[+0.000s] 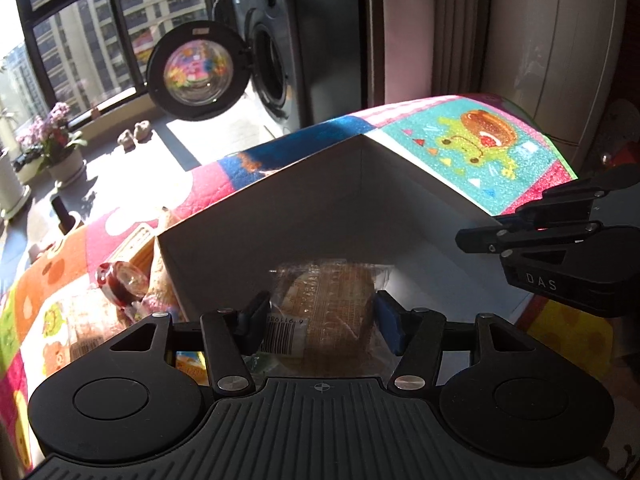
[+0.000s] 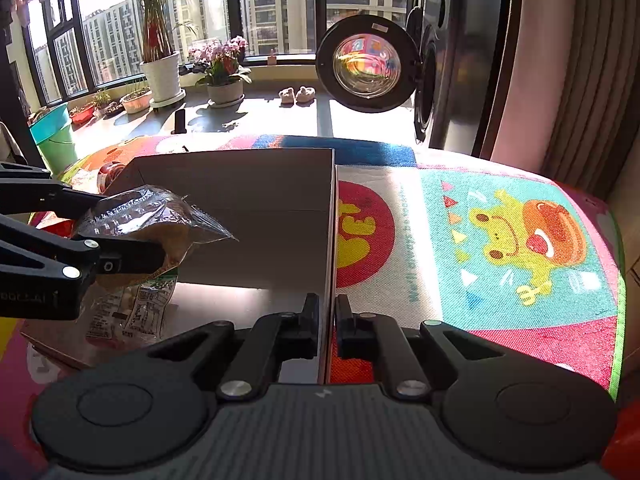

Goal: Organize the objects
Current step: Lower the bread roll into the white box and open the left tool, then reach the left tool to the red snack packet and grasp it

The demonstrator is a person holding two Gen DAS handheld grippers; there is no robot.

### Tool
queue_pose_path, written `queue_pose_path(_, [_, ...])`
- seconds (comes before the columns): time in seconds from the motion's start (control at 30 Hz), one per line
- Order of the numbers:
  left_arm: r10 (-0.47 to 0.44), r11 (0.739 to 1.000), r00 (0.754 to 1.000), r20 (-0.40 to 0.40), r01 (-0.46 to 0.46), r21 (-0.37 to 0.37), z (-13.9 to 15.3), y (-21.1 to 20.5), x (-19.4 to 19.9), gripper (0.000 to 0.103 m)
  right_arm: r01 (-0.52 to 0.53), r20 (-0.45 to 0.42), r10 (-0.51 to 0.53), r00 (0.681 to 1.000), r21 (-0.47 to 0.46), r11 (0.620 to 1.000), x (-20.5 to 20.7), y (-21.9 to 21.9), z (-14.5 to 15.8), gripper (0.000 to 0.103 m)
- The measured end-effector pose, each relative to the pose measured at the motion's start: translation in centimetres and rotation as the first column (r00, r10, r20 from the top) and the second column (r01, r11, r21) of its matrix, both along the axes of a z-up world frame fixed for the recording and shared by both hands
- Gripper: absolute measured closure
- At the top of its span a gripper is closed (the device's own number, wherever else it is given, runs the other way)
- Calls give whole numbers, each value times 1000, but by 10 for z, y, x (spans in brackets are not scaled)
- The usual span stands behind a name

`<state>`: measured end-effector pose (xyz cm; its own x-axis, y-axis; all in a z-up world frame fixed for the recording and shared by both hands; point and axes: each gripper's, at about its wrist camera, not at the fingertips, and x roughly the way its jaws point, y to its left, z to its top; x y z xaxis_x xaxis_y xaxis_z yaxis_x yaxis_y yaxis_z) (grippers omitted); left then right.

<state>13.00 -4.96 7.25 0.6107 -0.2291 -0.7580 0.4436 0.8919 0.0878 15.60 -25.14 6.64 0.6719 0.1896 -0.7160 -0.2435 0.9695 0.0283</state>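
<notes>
Big cartoon-print mat (image 2: 500, 240) w/ a frog, covers the surface. On it, 1 open white box (image 1: 320, 208). R gripper (image 2: 328, 320): jaws narrow, pinched on the box's side wall; body reads "DAS" in the left view. L gripper (image 1: 320, 320): jaws mid-width, clamping 1 clear-wrapped pastry packet (image 1: 328, 312) over the box interior; barcode visible, digits unclear. Outside the box at left, 1 small red-rimmed round item (image 1: 122, 282).

Snack wrapper (image 1: 320, 304) glossy clear plastic, box (image 2: 248, 196) matt smooth cardboard, mat (image 2: 500, 240) rough woven cloth, tongs (image 2: 327, 320) matt black plastic.
</notes>
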Motion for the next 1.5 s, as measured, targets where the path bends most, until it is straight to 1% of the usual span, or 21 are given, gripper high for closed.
queue_pose_path(0.07, [5, 1000, 1000, 14, -5, -11, 2, 0, -2, 42, 0, 0, 0, 1000, 0, 1000, 0, 0, 0, 94])
queue_pose_path(0.23, [23, 999, 996, 91, -19, -47, 20, 3, -6, 43, -1, 1, 1, 1000, 2, 1000, 0, 0, 0, 94])
queue_pose_path(0.37, [3, 996, 996, 91, 4, -84, 25, 9, -8, 43, -2, -1, 2, 1000, -2, 1000, 0, 0, -1, 94])
queue_pose_path(0.47, [20, 995, 995, 101, -11, -98, 26, 17, -12, 43, -3, -1, 3, 1000, -1, 1000, -1, 0, -1, 94])
queue_pose_path(0.53, [42, 991, 994, 104, -29, -129, 28, 26, -14, 43, -3, -1, 3, 1000, -2, 1000, -1, 0, -1, 94])
queue_pose_path(0.6, [67, 983, 992, 110, -47, -179, 32, 38, -18, 43, -4, -2, 4, 1000, -1, 1000, 0, -1, -1, 94])
queue_pose_path(0.67, [101, 975, 987, 121, -74, -211, 37, 49, -21, 43, -6, -5, 6, 1000, -4, 1000, 0, 0, -2, 94])
queue_pose_path(0.73, [122, 974, 983, 138, -91, -209, 40, 60, -26, 43, -6, -8, 6, 1000, -7, 1000, 0, 1, -3, 94])
queue_pose_path(0.8, [156, 974, 976, 153, -127, -185, 42, 74, -32, 43, -5, -9, 4, 1000, -7, 1000, -1, 1, -4, 94])
queue_pose_path(0.87, [211, 969, 966, 151, -186, -161, 40, 91, -38, 43, -6, -11, 6, 1000, -6, 1000, -1, 0, -4, 94])
queue_pose_path(0.93, [267, 958, 954, 139, -247, -149, 37, 108, -40, 43, -9, -14, 9, 1000, -8, 1000, -2, 1, -4, 94])
queue_pose_path(1.0, [333, 937, 939, 82, -320, -142, 29, 130, -40, 43, -11, -13, 11, 1000, -14, 1000, -2, 2, -4, 94])
queue_pose_path(1.07, [431, 889, 902, -13, -426, -167, 18, 153, -39, 43, -13, -11, 13, 1000, -19, 1000, -2, 3, -4, 92])
queue_pose_path(1.1, [455, 869, 889, -51, -456, -189, 14, 160, -38, 44, -14, -10, 13, 1000, -22, 1000, -2, 4, -4, 92])
queue_pose_path(1.13, [482, 838, 870, -106, -493, -235, 10, 169, -36, 44, -14, -9, 14, 1000, -25, 1000, -2, 5, -4, 92])
queue_pose_path(1.2, [512, 764, 834, -206, -552, -334, 2, 183, -34, 45, -13, -9, 13, 1000, -27, 1000, -2, 5, -4, 92])
queue_pose_path(1.3, [511, 667, 800, -315, -600, -441, -9, 189, -28, 45, -13, -9, 13, 1000, -32, 999, -2, 6, -4, 92])
queue_pose_path(1.33, [510, 649, 794, -331, -608, -457, -12, 187, -25, 45, -14, -9, 14, 1000, -33, 999, -2, 6, -4, 92])
queue_pose_path(1.4, [519, 628, 783, -344, -622, -468, -17, 179, -17, 45, -16, -11, 16, 1000, -33, 999, -2, 7, -4, 92])
queue_pose_path(1.47, [529, 618, 777, -341, -628, -474, -20, 170, -10, 45, -16, -11, 16, 1000, -33, 999, -2, 7, -4, 92])
queue_pose_path(1.5, [533, 619, 776, -337, -629, -471, -22, 165, -5, 45, -15, -10, 15, 1000, -33, 999, -2, 7, -4, 92])
